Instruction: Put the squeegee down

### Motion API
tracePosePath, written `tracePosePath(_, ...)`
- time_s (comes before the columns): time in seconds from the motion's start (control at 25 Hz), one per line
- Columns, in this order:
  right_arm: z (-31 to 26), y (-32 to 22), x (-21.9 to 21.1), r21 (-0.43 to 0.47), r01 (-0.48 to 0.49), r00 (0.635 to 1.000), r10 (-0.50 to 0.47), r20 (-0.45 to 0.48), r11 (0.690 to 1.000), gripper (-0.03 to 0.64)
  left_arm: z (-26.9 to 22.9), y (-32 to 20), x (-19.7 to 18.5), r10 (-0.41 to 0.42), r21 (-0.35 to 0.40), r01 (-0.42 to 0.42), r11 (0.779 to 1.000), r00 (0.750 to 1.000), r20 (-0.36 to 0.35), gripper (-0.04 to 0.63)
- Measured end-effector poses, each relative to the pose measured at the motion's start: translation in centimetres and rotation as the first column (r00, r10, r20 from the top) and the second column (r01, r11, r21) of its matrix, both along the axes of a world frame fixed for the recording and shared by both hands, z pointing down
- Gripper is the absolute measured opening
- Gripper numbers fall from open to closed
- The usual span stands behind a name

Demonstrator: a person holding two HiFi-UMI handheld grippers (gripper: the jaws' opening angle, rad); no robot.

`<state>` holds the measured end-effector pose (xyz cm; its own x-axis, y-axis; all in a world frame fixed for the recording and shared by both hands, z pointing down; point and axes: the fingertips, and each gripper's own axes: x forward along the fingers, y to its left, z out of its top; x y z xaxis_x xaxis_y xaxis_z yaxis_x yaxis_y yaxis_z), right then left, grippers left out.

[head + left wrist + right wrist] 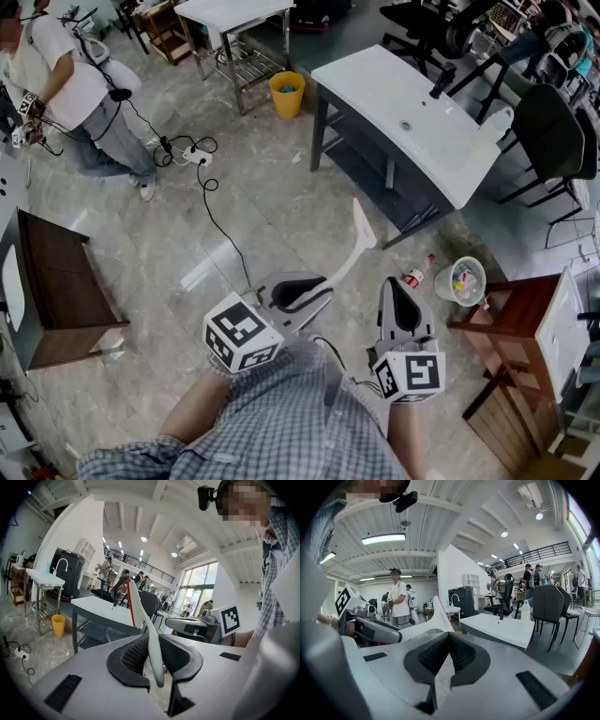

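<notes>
- Seen from the head view looking steeply down, a person in a checked shirt holds a gripper in each hand above a grey marbled floor [253,216].
- The left gripper [298,292] is clamped on the handle of a white squeegee [354,246]. In the left gripper view the thin handle is pinched between the dark pads.
- The squeegee is in the air, touching nothing else. Its blade end reaches out toward one o'clock, in the direction of a white table [403,112] that stands well apart from it.
- The right gripper [398,298] is closed with nothing between its jaws, just beside the left at three o'clock.
- Progress, as a judgement: the squeegee is gripped and carried, but not yet put down.
- What is left is to bring it to a surface, probably the white table or the floor, rest it there and loosen the left gripper.
</notes>
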<state>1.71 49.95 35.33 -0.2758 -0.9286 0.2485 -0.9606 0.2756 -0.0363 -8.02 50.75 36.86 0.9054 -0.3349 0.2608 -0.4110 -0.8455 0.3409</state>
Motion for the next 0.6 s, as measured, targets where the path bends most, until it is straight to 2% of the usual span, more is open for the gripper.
tracePosePath(0.4,-0.3,0.0,-0.6,0.009,0.007,1.000,-0.007,-0.007,1.000,0.008,0.0,0.1,-0.6,0.000,-0.007,0.000,1.000,1.000,0.002,0.074)
tracePosePath(0.6,-0.4,0.0,-0.7,0.012,-0.028,1.000,0.028,0.014,1.000,0.008,0.0,-0.1,-1.6,-0.006,-0.012,0.006,1.000,1.000,-0.014,0.074)
